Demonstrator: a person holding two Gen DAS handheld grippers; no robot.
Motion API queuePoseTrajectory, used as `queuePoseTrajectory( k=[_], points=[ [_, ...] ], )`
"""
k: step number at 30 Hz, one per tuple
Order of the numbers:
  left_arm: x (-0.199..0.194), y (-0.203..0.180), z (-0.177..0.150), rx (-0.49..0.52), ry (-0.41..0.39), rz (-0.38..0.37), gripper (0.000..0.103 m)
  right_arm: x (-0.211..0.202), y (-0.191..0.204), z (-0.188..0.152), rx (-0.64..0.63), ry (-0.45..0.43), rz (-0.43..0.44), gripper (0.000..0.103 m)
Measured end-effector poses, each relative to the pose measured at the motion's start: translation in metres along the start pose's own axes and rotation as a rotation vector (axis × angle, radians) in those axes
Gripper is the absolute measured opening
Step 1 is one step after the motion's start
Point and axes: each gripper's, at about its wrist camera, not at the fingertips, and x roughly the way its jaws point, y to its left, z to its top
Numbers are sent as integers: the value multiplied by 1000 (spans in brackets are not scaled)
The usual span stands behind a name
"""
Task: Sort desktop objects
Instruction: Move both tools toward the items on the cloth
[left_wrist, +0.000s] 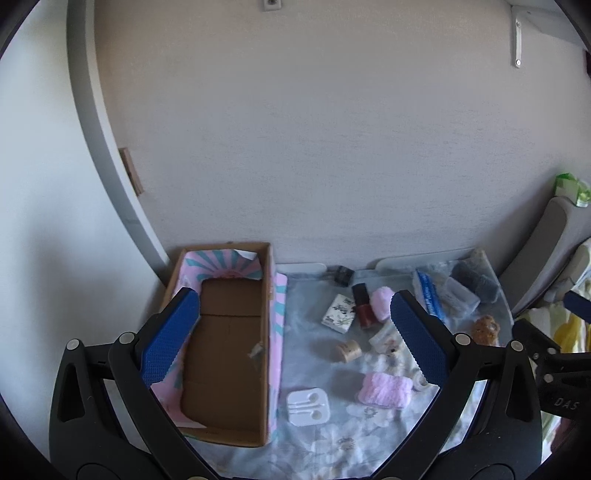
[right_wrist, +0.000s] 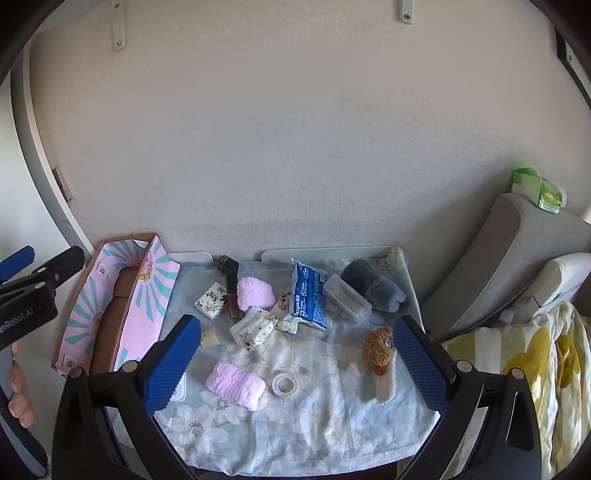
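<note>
The left gripper (left_wrist: 291, 332) and the right gripper (right_wrist: 297, 363) hang above a floral-clothed table (right_wrist: 317, 435), jaws spread wide and holding nothing. A cardboard box (left_wrist: 225, 354) sits at the table's left end; a pink fluffy cloth (right_wrist: 235, 384), tape roll (right_wrist: 284, 384) and blue packet (right_wrist: 308, 297) lie scattered beside it.
</note>
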Motion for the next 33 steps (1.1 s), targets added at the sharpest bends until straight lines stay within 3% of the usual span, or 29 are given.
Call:
queuePoseTrajectory(
  k=[5,12,20,27,29,33],
  points=[
    [1,-1,-2,-22,14,-65,103,-4,-2,-1,8,-31,39,103],
    [9,-7,2,1,33,-51,103,3,-4,3,11,-24,29,103],
    [4,-3,2,-26,-4,-109,103,9,-5,3,-8,-10,27,103],
    [-5,0,15,17,-56,-88,103,4,-30,13,6,-34,101,103],
    [-4,1,15,26,-59,-86,103,3,-41,15,-10,-42,77,103],
    [22,-9,-2,33,28,-112,103,19,-58,4,-49,-4,17,103]
  ],
)
